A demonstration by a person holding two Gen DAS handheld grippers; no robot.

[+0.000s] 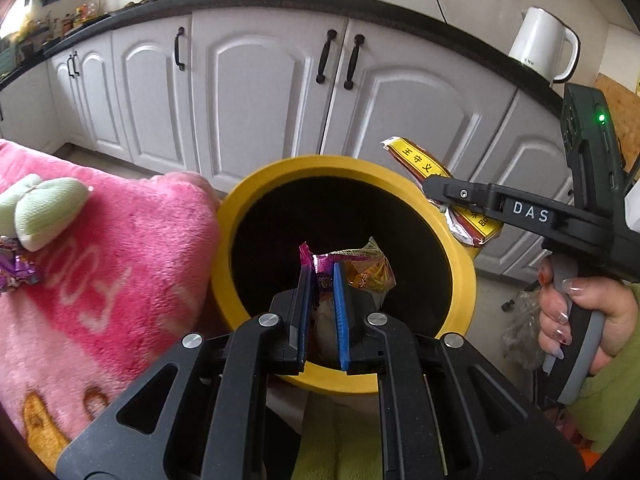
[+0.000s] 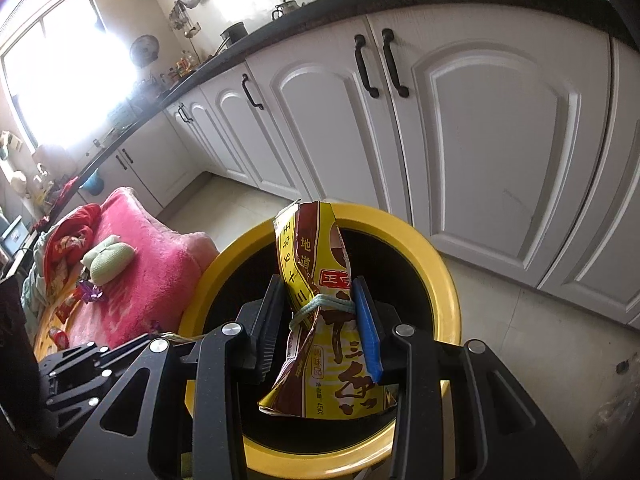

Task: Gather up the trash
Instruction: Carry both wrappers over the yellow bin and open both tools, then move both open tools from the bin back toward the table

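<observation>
While both loads are held above the bin: nothing is dropped yet.
Left claw (image 1: 322, 280): clamped on crumpled candy wrappers (image 1: 352, 266).
Right claw (image 2: 320, 308): clamped on yellow seasoning packet (image 2: 320, 280).
Yellow bin (image 1: 256, 184): directly beneath both.
Risk: the packet could be snagged on the rim if released off-centre.

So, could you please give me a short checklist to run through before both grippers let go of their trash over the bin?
1. Left gripper grips candy wrappers: ok.
2. Left load is over the mouth of the yellow bin: ok.
3. Right gripper is shut on the seasoning packet: ok.
4. Packet fully over the bin mouth: cannot tell; the left view shows it above the rim's far right edge.
5. Grippers apart from each other: ok.
6. Trash left to collect: not ok; a purple wrapper lies on the pink blanket.
</observation>
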